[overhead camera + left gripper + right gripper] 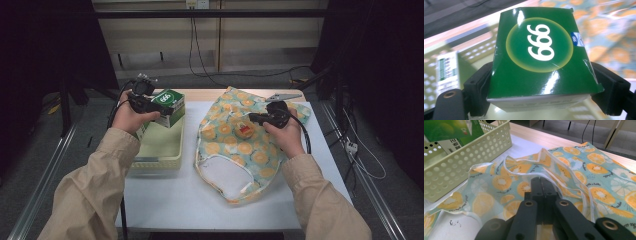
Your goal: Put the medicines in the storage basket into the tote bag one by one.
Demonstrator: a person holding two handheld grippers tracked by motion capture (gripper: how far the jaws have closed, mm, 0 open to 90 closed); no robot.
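A green box [169, 102] printed "999" hangs over the pale yellow basket [157, 150], with my left gripper [150, 107] shut on it. In the left gripper view the box [539, 55] sits between the two black jaws, one pressing each side, and my left gripper [544, 92] holds its lower part. A fruit-print fabric bag [240, 150] lies flat on the table. My right gripper [252, 119] rests on the bag's upper middle. In the right gripper view the jaws of my right gripper [543, 182] are pressed together at the bag's [599, 175] white-hemmed edge, seemingly pinching it.
The basket's perforated wall [461, 167] stands just left of the bag, with the green box [446, 130] above it. A white mat [175, 200] covers the table. A grey metal piece [282, 96] lies at the far edge. Cables run across the floor behind.
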